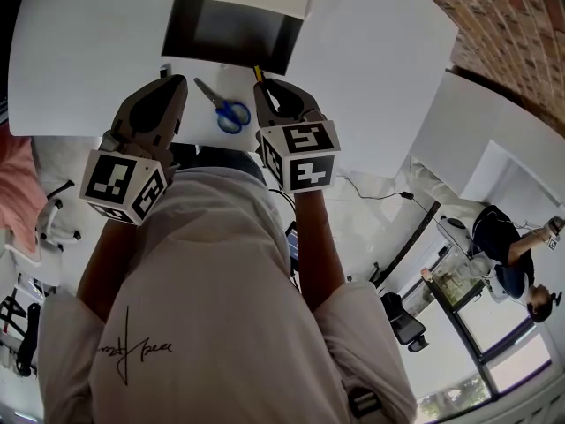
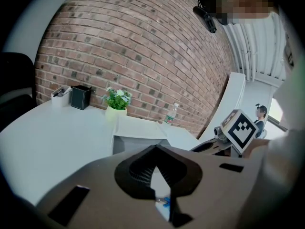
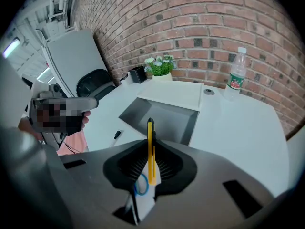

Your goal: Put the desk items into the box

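An open box (image 1: 231,32) with a dark inside stands on the white table (image 1: 88,51), just beyond both grippers. My right gripper (image 1: 265,88) is shut on a yellow utility knife (image 3: 150,151), which stands upright between the jaws with its tip toward the box (image 3: 162,116). Blue-handled scissors (image 1: 225,109) lie on the table between the two grippers, and their handle (image 3: 140,185) shows under the right jaws. Left of the scissors, my left gripper (image 1: 170,85) is shut with nothing in it. In the left gripper view its tips (image 2: 155,151) meet short of the box (image 2: 131,144).
A water bottle (image 3: 236,75), a potted plant (image 3: 161,67) and a black pen holder (image 2: 81,97) stand at the table's far side by the brick wall. A small dark item (image 3: 116,135) lies left of the box. A black chair (image 3: 95,82) stands beyond the table's left end.
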Motion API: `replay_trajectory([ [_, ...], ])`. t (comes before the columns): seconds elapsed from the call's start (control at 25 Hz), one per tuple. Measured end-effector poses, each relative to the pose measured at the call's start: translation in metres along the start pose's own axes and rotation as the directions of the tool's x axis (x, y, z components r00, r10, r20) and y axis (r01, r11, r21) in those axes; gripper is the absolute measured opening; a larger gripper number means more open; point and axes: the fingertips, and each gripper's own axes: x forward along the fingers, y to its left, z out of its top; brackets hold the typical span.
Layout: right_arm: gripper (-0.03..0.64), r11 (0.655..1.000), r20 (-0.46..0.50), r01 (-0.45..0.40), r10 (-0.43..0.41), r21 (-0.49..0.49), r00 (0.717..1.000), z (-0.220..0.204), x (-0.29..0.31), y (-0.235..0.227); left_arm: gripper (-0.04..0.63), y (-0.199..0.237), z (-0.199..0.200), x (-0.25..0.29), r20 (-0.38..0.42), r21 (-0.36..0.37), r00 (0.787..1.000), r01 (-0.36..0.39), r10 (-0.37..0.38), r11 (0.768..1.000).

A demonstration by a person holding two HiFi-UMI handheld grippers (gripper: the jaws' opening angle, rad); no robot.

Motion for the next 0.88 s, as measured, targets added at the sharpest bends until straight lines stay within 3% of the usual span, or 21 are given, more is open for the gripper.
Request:
replay_trajectory([
  [0.88,0.063,0.999,-0.024,-0.011,0.010,-0.050,1.000,0.030,0.025,0.005,0.005,0.029,0.007,0.000,-0.005,-0.026,1.000,-0.021,0.021,0.999],
])
